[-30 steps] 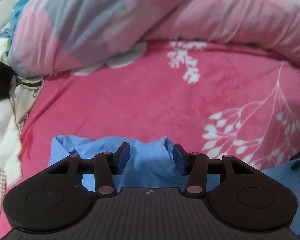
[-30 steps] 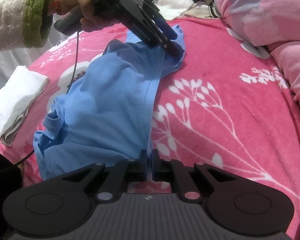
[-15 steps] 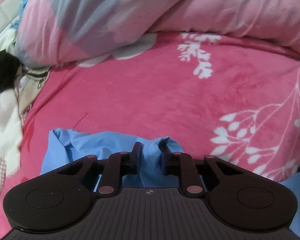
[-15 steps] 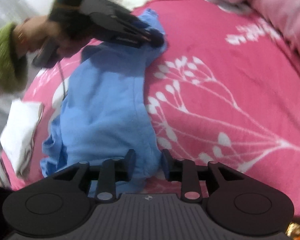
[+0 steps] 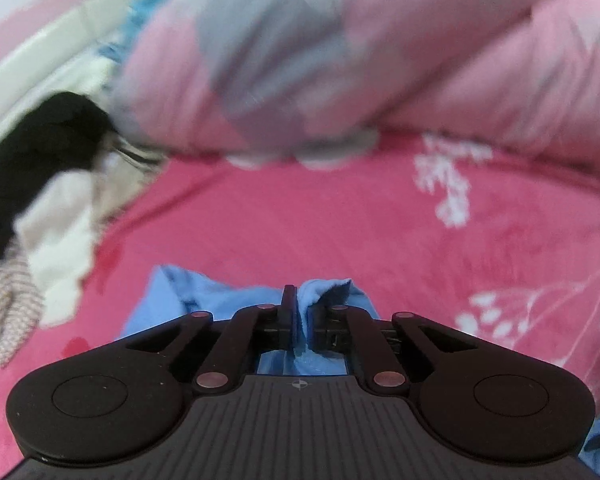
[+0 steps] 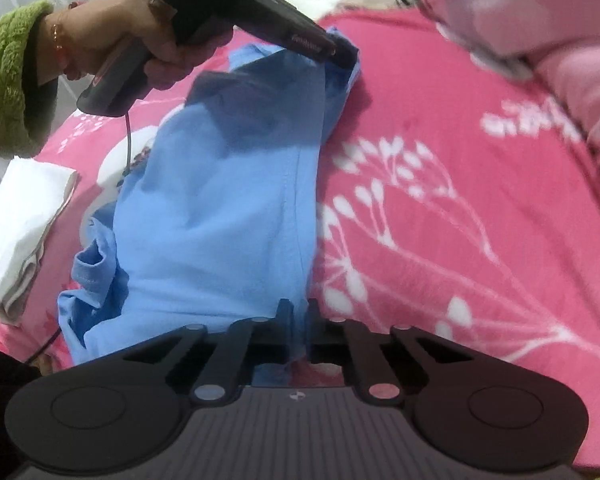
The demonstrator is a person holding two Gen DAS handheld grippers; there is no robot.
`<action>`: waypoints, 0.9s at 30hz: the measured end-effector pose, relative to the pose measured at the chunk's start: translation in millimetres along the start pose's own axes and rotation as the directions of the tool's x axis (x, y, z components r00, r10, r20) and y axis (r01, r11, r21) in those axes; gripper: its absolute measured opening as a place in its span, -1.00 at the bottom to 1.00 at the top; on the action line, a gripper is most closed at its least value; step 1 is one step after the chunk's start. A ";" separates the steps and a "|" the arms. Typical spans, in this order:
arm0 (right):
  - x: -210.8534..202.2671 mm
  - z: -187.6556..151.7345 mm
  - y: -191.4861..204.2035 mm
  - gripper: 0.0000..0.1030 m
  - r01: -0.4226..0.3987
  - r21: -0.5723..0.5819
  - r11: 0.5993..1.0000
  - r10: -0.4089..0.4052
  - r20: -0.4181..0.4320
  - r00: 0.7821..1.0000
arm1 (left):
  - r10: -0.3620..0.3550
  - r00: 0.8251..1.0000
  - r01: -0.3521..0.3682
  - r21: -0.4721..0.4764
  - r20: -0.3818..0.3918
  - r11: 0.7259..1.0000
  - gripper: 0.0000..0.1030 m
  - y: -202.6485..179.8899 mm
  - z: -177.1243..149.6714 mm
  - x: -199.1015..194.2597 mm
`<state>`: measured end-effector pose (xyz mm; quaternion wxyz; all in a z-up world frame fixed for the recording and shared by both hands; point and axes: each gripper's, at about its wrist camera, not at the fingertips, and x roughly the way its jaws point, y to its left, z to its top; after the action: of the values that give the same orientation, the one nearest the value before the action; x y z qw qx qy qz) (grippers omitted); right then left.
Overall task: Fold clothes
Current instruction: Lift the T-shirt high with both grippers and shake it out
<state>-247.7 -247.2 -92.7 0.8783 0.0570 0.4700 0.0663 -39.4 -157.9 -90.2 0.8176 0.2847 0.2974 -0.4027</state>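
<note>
A light blue garment [image 6: 220, 208] lies stretched lengthwise on the pink floral bedspread [image 6: 460, 200]. My left gripper [image 5: 300, 304] is shut on its far end; blue cloth [image 5: 324, 292] bunches up between the fingers. That gripper also shows in the right wrist view [image 6: 340, 50], held by a hand in a green cuff. My right gripper [image 6: 298, 312] is shut on the near edge of the garment along its right fold.
A rolled pink and grey quilt [image 5: 340, 60] lies across the far side of the bed. A heap of black, white and patterned clothes [image 5: 32, 200] sits at the left. A folded white cloth [image 6: 20, 220] lies left of the blue garment.
Both grippers have closed on the blue garment: the left from wide open, the right after opening briefly. The left wrist view has tilted up and blurred.
</note>
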 end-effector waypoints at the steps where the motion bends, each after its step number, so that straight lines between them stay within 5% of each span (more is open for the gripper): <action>1: -6.2 1.4 3.9 -0.87 0.031 -0.043 0.999 -0.029 0.034 0.999 | 0.020 0.999 -0.019 -0.026 0.028 0.999 -0.94 4.9 1.3 -9.1; 4: -24.8 9.6 12.1 -0.87 0.127 -0.138 0.982 -0.107 0.141 0.984 | 0.095 0.989 -0.081 -0.122 0.114 0.989 -0.94 22.2 4.4 -42.8; 7: -43.1 24.0 18.9 -0.87 0.252 -0.216 0.943 -0.190 0.271 0.944 | 0.188 0.964 -0.142 -0.233 0.189 0.962 -0.95 39.5 9.6 -81.6; 9: -56.0 36.7 25.4 -0.88 0.360 -0.273 0.892 -0.247 0.372 0.895 | 0.259 0.937 -0.176 -0.323 0.235 0.930 -0.95 52.9 13.6 -112.2; 12: -77.6 65.9 37.6 -0.90 0.526 -0.328 0.785 -0.301 0.540 0.786 | 0.371 0.878 -0.222 -0.430 0.302 0.875 -0.95 70.1 22.7 -161.2; 14: -99.5 90.3 44.4 -0.90 0.612 -0.325 0.721 -0.309 0.639 0.704 | 0.440 0.826 -0.245 -0.480 0.351 0.843 -0.95 77.6 31.8 -195.3; 17: -141.3 127.2 58.3 -0.90 0.697 -0.284 0.659 -0.293 0.756 0.585 | 0.536 0.723 -0.269 -0.537 0.435 0.799 -0.95 85.8 48.9 -252.5; 24: -248.1 182.9 106.2 -0.90 0.782 -0.153 0.604 -0.201 0.921 0.335 | 0.646 0.471 -0.296 -0.582 0.601 0.758 -0.95 83.3 93.7 -381.2; 27: -284.9 190.4 126.1 -0.90 0.813 -0.105 0.573 -0.165 0.957 0.240 | 0.675 0.378 -0.331 -0.589 0.633 0.737 -0.95 78.2 107.0 -421.2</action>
<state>-253.4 -178.7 265.9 0.9165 -0.3602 -0.1147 -0.1311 -157.3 12.9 299.5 0.9772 -0.0158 -0.1517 -0.1480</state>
